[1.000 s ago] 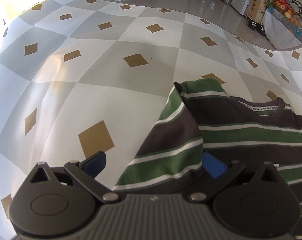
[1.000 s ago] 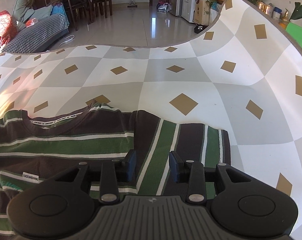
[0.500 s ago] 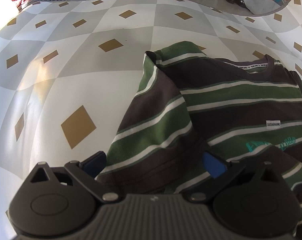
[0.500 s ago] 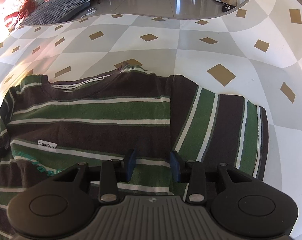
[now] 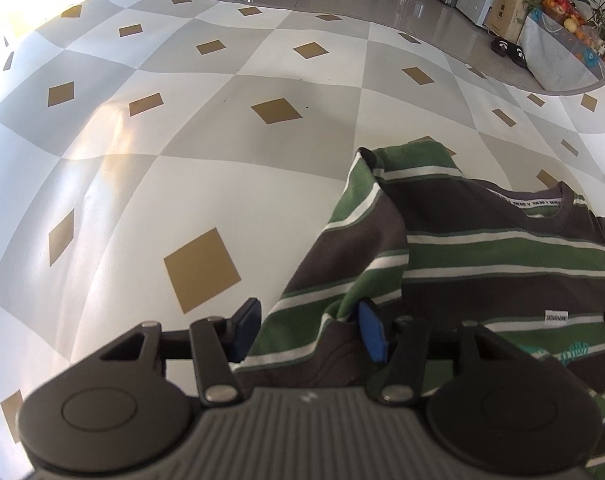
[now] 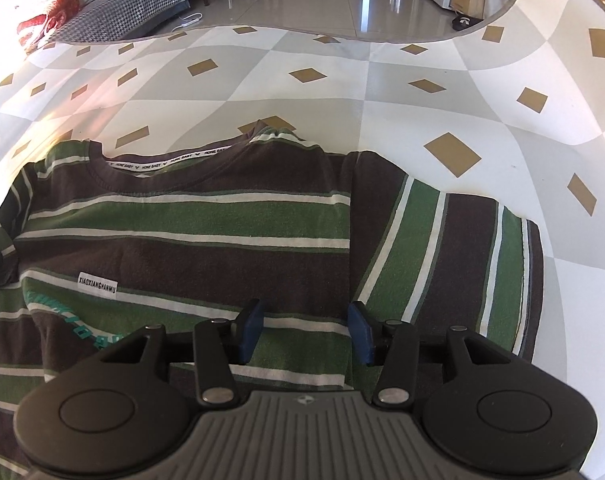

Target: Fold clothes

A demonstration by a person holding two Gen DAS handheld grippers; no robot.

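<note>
A brown, green and white striped T-shirt [image 6: 182, 232] lies face up on the checked table cover [image 6: 422, 100], collar toward the far edge. In the left wrist view its left sleeve [image 5: 354, 248] is folded up and bunched. The sleeve's hem runs between the fingers of my left gripper [image 5: 308, 332], which stands open with a wide gap. My right gripper [image 6: 304, 330] is open just above the shirt, where the body meets the right sleeve [image 6: 462, 248], and holds nothing. That sleeve lies flat, spread to the right.
The grey and white cover with gold diamonds [image 5: 182, 160] spreads far to the left and beyond the collar. Past the table edge are a tiled floor, a houndstooth-covered sofa [image 6: 122, 16], slippers [image 5: 506, 48], and a stand with fruit and plants [image 5: 562, 0].
The left gripper's fingers have drawn closer together around the sleeve hem, and its view has swung back to the left. The right gripper has opened slightly and stays over the shirt.
</note>
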